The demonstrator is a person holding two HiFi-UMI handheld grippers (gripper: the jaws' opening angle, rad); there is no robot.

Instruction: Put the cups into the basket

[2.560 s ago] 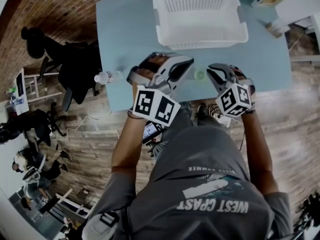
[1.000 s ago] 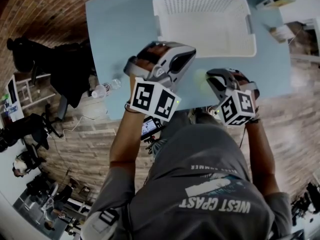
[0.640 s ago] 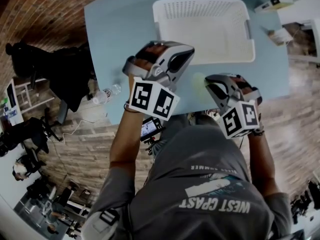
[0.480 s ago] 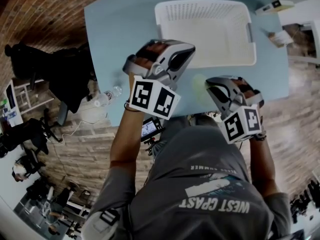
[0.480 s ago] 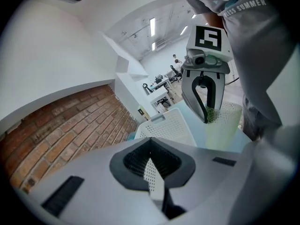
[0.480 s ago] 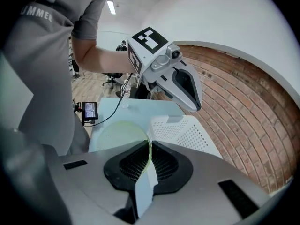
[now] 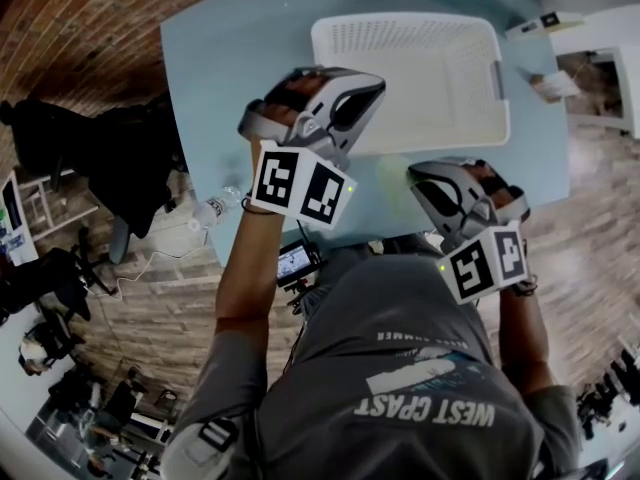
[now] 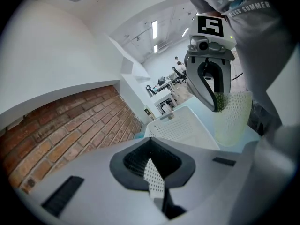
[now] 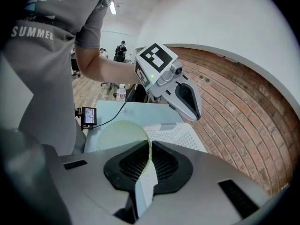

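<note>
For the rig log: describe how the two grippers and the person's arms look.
Both the left gripper and right gripper have smooth, rounded light-grey shells with black jaw pads. Each carries a white cube printed with black square markers, plus a small green light. The person wears a grey short-sleeved T-shirt with white lettering; forearms bare.

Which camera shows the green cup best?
The left gripper view: the green cup shows side-on, nearly whole, held by the right gripper. The right gripper view shows only its rim between the jaws; the head view, a pale patch beside that gripper.
</note>
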